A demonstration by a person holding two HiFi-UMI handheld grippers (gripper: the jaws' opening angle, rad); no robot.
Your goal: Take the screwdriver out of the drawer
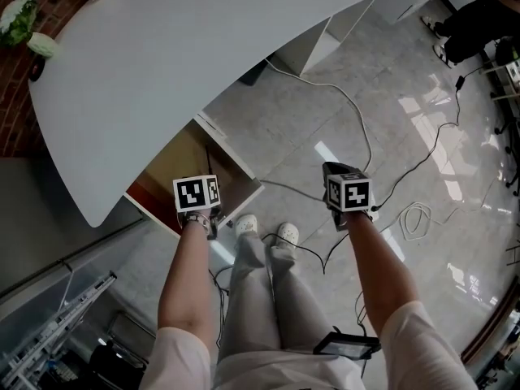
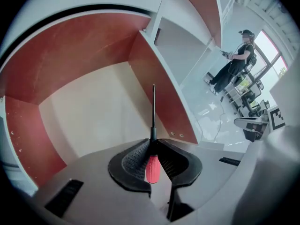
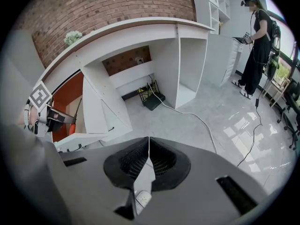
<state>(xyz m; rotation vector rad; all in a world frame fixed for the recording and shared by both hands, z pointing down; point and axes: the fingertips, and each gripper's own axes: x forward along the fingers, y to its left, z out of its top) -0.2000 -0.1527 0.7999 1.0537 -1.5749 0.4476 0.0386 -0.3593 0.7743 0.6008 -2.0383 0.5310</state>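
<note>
My left gripper (image 2: 153, 142) is shut on the screwdriver, its pads pinching the top of the red handle (image 2: 153, 168). The thin dark shaft (image 2: 153, 107) points straight out over the open drawer (image 2: 84, 111), which has red-brown walls and a pale bottom with nothing lying on it. In the head view the left gripper (image 1: 199, 197) hangs over the drawer's front corner (image 1: 166, 218), below the white desk. My right gripper (image 1: 348, 193) is out over the floor to the right, away from the drawer. Its jaws (image 3: 149, 142) are shut with nothing between them.
The curved white desk top (image 1: 203, 55) overhangs the drawer. White and black cables (image 1: 357, 112) trail across the glossy floor. My own feet (image 1: 264, 230) stand between the grippers. A person (image 3: 257, 41) stands at the far right by white shelving. A black box (image 3: 152, 100) sits under the desk.
</note>
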